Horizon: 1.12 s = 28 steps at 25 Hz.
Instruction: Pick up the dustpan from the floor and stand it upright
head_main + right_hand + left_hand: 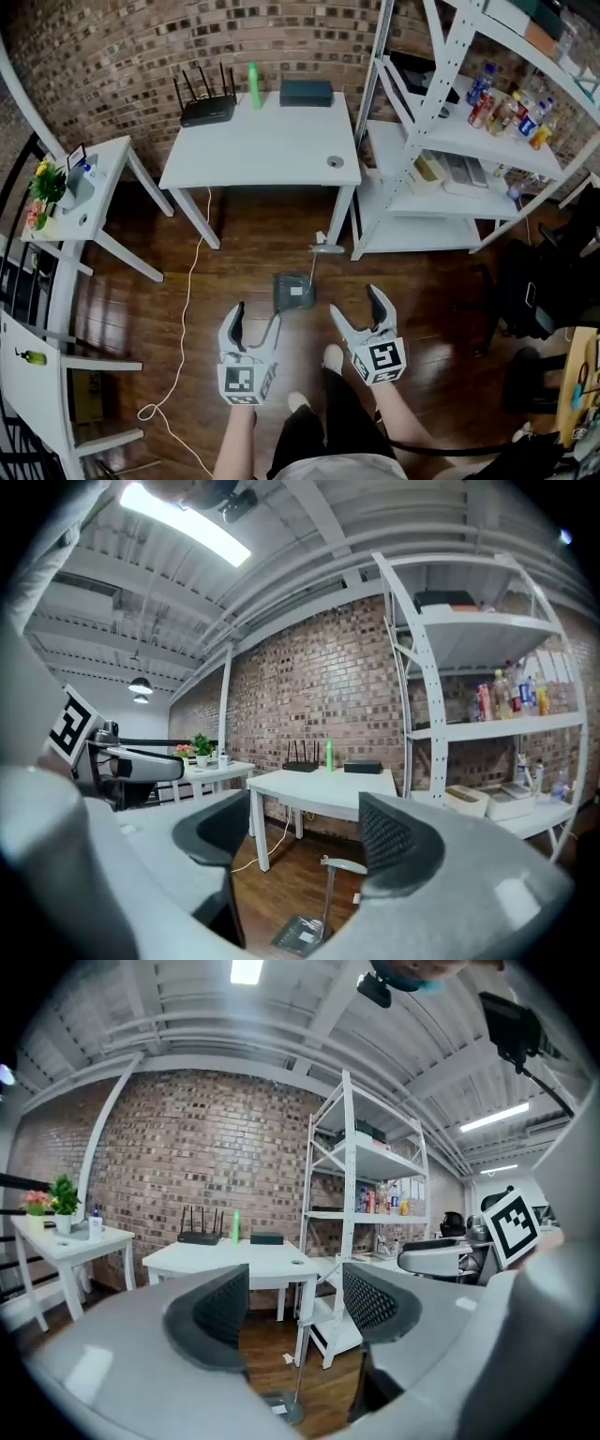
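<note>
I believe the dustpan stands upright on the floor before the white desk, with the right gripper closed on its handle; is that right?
Not quite: the right gripper is open, its jaws apart and empty, as the right gripper view shows. The dustpan does stand upright on the floor before the white desk.

We see dustpan (293, 291) standing upright on wood floor (234, 258), handle up, near white table (262, 145). Left gripper (254, 323) and right gripper (359, 311) hover apart from it, jaws wide, empty.

One dustpan (293, 289), one router (207, 110), one green bottle (253, 86), one shelving rack (422, 232).
</note>
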Available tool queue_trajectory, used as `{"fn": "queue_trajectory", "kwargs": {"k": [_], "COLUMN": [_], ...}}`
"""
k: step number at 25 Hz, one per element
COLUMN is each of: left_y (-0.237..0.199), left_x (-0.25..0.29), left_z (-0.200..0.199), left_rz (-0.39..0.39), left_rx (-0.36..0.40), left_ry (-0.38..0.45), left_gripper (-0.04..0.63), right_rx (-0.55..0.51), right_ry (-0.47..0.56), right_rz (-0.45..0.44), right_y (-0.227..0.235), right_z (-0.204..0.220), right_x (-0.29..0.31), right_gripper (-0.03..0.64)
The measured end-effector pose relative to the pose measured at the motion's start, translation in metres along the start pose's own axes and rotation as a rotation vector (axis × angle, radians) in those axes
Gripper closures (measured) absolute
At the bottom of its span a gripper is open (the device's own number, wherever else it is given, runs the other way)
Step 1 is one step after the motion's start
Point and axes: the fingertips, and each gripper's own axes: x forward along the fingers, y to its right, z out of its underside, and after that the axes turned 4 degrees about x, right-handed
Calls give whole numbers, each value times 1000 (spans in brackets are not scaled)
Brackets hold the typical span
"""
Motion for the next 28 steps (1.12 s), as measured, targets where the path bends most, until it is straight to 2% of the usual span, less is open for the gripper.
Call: {"fn": "queue_trajectory", "kwargs": {"k": [5,10,16,21,28], "left_y": [24,49,64,91,87], "left_x": [-57,-80,-94,-91,-94], "left_z": [-67,-98,-112,-112,-116], "left_rz": [-4,-36,-101,-78,-106], "left_rx": [21,51,44,51,50], "left_ry": [34,54,99,109,127], "left_gripper": [275,275,294,293,293], "right_rx": [51,31,1,17,-19], "right_ry": [53,71,103,94,107], "right_rz": [59,50,-7,-18,-47], "right_y": [-15,-19,-37,-27,-30], "right_z": [-71,-99,-115,-114,-124], "right_x": [-70,-103,-119,-127,-123], "right_gripper": [276,276,276,276,276]}}
